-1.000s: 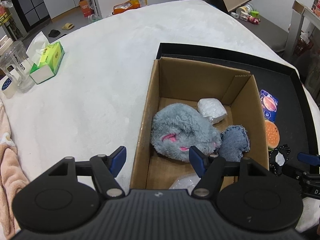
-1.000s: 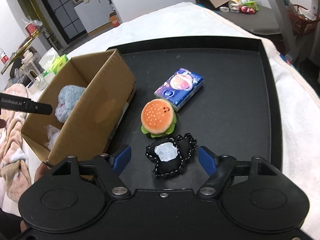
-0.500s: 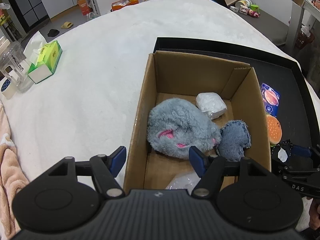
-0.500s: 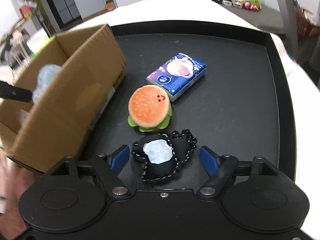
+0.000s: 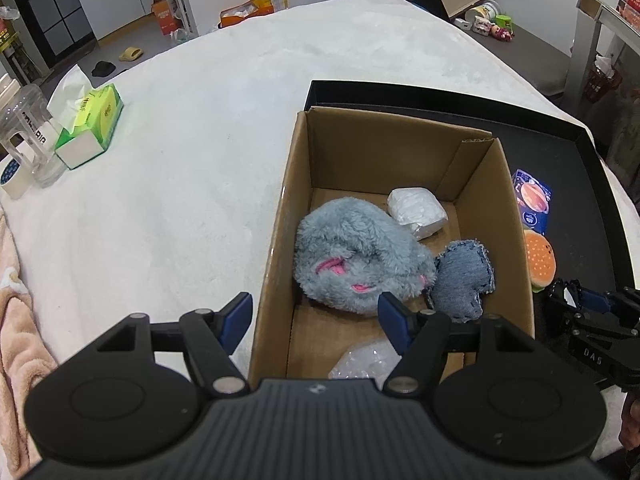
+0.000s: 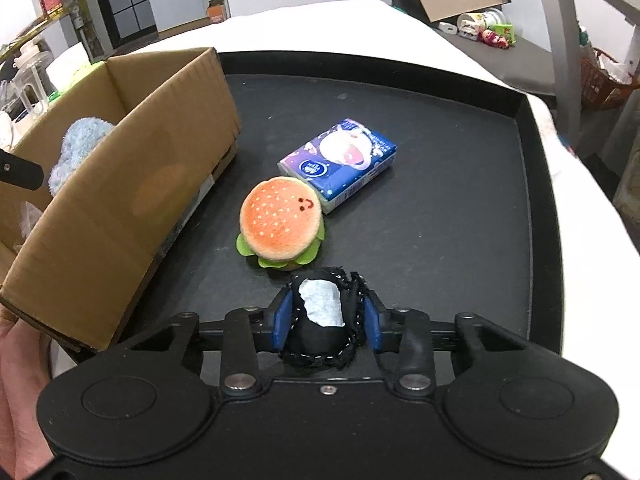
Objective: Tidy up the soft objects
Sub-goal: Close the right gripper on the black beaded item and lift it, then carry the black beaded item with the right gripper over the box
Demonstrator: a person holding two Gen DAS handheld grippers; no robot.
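A small black plush with a white patch [image 6: 320, 308] lies on the black tray [image 6: 460, 200]. My right gripper [image 6: 326, 316] is closing on it, and both blue pads press its sides. Just beyond it sit a burger plush [image 6: 280, 220] and a blue tissue pack [image 6: 340, 160]. To the left stands a cardboard box [image 5: 280, 216] holding a grey fluffy plush [image 5: 352, 256], a denim pouch [image 5: 464, 280], a white packet [image 5: 416, 212] and some clear plastic [image 5: 364, 360]. My left gripper [image 5: 315, 310] hangs open and holds nothing, straddling the box's near left wall.
The box and tray rest on a white fluffy cover [image 5: 180, 200]. At its far left are a green tissue box [image 5: 90, 124] and a clear jar [image 5: 28, 136], with a pink towel [image 5: 16, 340] at the left edge. A hand [image 6: 20, 380] shows beside the box's near corner.
My right gripper's jaws have come together from wide apart onto the black plush, after shifting slightly toward it. The left gripper has stayed where it was, still open.
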